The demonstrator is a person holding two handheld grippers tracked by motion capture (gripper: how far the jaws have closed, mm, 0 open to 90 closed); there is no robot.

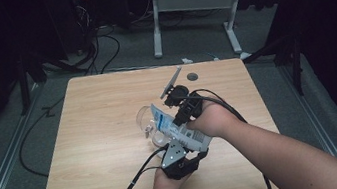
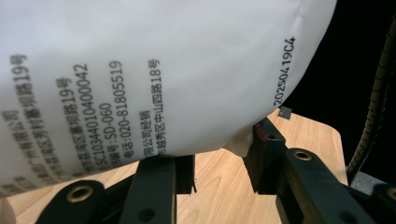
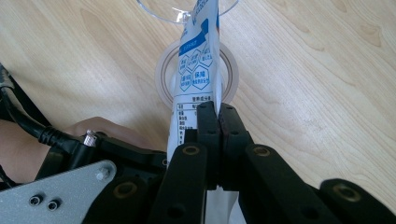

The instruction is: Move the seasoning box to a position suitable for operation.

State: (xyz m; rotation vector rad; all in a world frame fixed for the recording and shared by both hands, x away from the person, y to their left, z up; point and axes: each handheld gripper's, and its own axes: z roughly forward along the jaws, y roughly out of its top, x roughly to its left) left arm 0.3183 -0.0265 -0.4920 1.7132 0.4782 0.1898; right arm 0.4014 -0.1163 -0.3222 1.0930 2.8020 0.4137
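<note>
- I have a white and blue pouch [image 1: 179, 128] held up over the middle of the wooden table [image 1: 100, 160], tilted so its top end leans left and far, toward a clear plastic cup [image 1: 146, 120] lying on its side.
- My right gripper [image 3: 217, 114] has its jaws pressed together on the pouch's thin edge; in the right gripper view the pads pinch the flat seam, with the cup's rim and a round ring-like base on the table just past it.
- My left gripper [image 1: 179, 161] sits at the near end of the pouch. In the left gripper view the jaws stand partly apart with the bulging bottom of the pouch [image 2: 154, 79] between them; the right pad touches it, but whether the left pad presses I cannot tell.
- My reading: the pouch is picked up and brought to the cup, but I see nothing in the cup yet, so opening or pouring is left.
- Both forearms enter from the near edge; the right hand [image 1: 213, 120] reaches over the left hand [image 1: 167, 183], grippers close together.
</note>
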